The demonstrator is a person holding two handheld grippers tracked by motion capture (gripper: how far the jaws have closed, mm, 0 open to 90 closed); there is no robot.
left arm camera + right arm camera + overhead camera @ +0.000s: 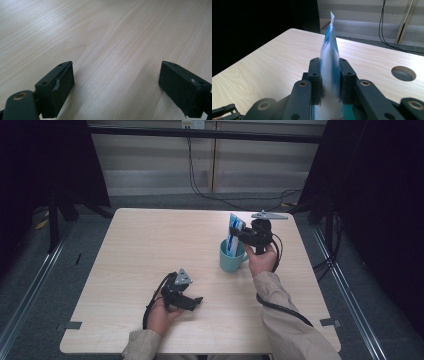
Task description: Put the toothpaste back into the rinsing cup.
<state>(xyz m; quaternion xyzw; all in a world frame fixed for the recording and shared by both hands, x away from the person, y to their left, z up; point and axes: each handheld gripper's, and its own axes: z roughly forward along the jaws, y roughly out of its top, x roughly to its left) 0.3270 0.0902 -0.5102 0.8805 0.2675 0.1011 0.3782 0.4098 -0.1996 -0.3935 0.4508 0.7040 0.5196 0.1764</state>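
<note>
1. A light wooden desk (140, 250) with rounded corners stands on a grey floor, seen from above. A person's two forearms in beige sleeves reach in from the near edge.
2. A teal mug (231, 258) stands upright on the right half of the desk, about midway between the near and far edges, its handle turned towards the person's right hand (263, 259).
3. A flat blue and white packet (234, 232) stands on end in the mug, its lower part inside and its upper part rising above the rim.
4. The right gripper (242, 235) is clamped on the packet just above the mug; in the right gripper view, both jaws press against the packet's (329, 62) sides.
5. The left gripper (192, 302) rests near the desk's near edge, left of the mug and well apart from it. Its jaws stand wide apart over bare wood.
6. A round hole (403, 73) pierces the desktop beyond the right gripper.
</note>
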